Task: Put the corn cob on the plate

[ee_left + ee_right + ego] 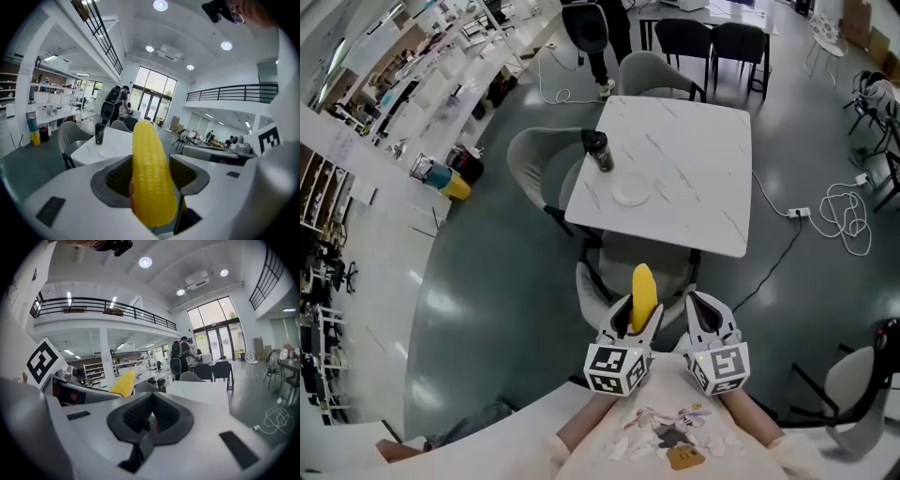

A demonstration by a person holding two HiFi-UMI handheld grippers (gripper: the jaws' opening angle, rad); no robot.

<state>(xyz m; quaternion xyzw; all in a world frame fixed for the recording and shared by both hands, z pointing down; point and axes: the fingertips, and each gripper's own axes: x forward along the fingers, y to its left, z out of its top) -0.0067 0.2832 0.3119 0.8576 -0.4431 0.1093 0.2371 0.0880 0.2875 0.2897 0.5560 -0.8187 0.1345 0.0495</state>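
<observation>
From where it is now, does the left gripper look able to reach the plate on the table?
Probably not from here. The left gripper, shut on the corn cob, is well short of the table, and a chair stands between. The plate itself lies bare, the cup beside it.

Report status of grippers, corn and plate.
Left gripper shut on corn cob. Right gripper shut, empty. Plate on table, cup beside it. Chair at near side.

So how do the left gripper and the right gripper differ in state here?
The left gripper is clamped on the corn cob; the right gripper holds nothing. The left gripper's jaws stand wide, spread by the cob; the right gripper's jaws are together. Both are held side by side, short of the table.
</observation>
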